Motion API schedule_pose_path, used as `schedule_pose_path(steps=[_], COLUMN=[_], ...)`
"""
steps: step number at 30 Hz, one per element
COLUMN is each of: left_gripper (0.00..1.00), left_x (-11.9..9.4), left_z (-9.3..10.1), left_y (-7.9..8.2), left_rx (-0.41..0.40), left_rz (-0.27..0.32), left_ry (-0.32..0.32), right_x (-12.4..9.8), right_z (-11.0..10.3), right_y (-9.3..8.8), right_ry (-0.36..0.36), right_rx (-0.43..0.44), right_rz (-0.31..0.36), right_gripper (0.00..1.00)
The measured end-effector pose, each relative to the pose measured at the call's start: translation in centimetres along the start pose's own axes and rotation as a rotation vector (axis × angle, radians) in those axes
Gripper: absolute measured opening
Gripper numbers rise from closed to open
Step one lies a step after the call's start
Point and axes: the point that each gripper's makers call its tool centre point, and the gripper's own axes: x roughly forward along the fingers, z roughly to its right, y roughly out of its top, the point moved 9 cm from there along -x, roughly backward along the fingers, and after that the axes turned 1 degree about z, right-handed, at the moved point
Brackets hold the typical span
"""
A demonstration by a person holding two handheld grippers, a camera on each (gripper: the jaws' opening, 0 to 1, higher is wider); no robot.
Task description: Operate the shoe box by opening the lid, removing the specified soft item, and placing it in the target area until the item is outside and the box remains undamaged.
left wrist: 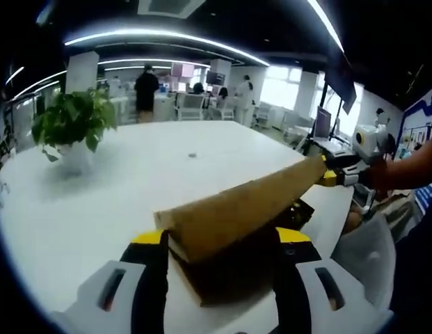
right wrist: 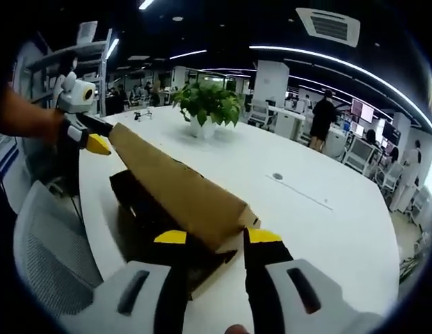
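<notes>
The shoe box (left wrist: 222, 278) sits on the white tabletop (left wrist: 118, 188), its lid (left wrist: 236, 209) tilted up. The left tongs (left wrist: 221, 240) pinch one lid end, the right tongs (right wrist: 209, 238) the other. Opening is underway; next, swing it clear to reach the soft item, hidden inside.

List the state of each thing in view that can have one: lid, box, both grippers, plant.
lid: raised off the box, tilted, held at both ends
box: open, dark inside, contents not discernible, on the table
left gripper: jaws on either side of one lid end
right gripper: jaws on either side of the other lid end
plant: upright on the table, apart from the box
</notes>
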Motion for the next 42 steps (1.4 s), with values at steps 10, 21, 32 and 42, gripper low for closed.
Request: schedule_pose_path(steps=[10, 21, 32, 42], left_gripper=[0.61, 0.61, 0.60, 0.54], left_x=[0.7, 1.3, 1.6, 0.6], left_z=[-0.7, -1.4, -1.9, -2.2], left_y=[2.1, 2.9, 3.5, 2.3], left_rx=[0.037, 0.066, 0.082, 0.046], left_rz=[0.040, 0.052, 0.060, 0.066], left_ry=[0.008, 0.006, 0.007, 0.044], right_x=[1.0, 1.8, 2.4, 2.6], right_z=[1.6, 2.7, 3.8, 4.1], right_y=[2.0, 2.9, 3.7, 4.1], right_ry=[-0.087, -0.151, -0.189, -0.197], right_rx=[-0.002, 0.004, 0.010, 0.002], right_rz=[0.034, 0.022, 0.011, -0.015], right_gripper=[0.16, 0.08, 0.01, 0.00])
